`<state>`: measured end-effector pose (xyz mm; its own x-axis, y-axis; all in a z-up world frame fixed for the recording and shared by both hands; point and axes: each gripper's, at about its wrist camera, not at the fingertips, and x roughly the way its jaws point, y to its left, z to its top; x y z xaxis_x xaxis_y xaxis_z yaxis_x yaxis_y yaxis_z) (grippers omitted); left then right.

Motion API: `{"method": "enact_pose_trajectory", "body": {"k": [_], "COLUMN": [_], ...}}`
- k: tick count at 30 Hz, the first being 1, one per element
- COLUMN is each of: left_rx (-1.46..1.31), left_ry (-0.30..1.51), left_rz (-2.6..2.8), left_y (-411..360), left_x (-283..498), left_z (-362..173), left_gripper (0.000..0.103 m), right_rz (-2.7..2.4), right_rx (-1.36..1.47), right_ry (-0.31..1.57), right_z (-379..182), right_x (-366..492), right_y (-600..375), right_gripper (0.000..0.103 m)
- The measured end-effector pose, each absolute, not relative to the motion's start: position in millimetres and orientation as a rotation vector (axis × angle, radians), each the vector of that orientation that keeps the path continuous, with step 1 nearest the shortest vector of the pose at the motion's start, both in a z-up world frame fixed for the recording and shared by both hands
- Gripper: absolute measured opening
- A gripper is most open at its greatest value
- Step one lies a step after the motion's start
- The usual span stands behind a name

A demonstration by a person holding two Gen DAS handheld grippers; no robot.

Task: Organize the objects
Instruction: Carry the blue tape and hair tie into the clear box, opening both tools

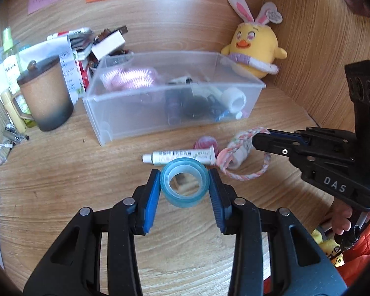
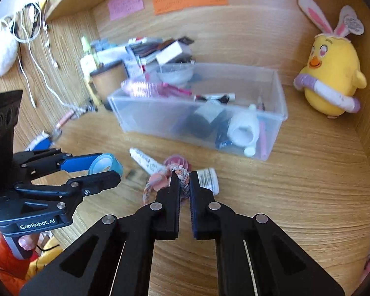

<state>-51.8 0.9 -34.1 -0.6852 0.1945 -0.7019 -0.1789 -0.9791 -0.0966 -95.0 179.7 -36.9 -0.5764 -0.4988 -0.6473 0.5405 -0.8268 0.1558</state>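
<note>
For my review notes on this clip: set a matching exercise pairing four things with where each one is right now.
Things:
1. tape roll
2. braided cord
3. ointment tube
4. plush chick

Places:
A. lying on the desk in front of the clear bin
B. between the left gripper pads
C. in the back corner
D. pinched by the right gripper

Pairs: 1-B, 2-D, 3-A, 4-C

Wood desk [image 1: 61,172] w/ clear bin [image 1: 125,113], mug [image 1: 46,98], tube [image 1: 180,156], plush chick [image 1: 256,46].
</note>
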Motion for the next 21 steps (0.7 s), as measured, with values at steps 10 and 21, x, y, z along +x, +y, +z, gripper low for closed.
{"method": "enact_pose_trajectory", "body": {"k": [10,21], "left_rx": [-1.007,-0.996], "left_ry": [-0.029,0.032], "left_rz": [2.765,2.799], "left_y": [3,7], "left_x": [-72,-114], "left_z": [3,16], "left_gripper": [0.038,0.039], "right_rz": [-2.428,-2.525], "right_rx": [0.783,0.729], "right_ry": [-0.005,-0.058], "right_z": [9,27], "right_x": [-96,-137], "right_y": [195,196], "right_gripper": [0.006,0.007]}}
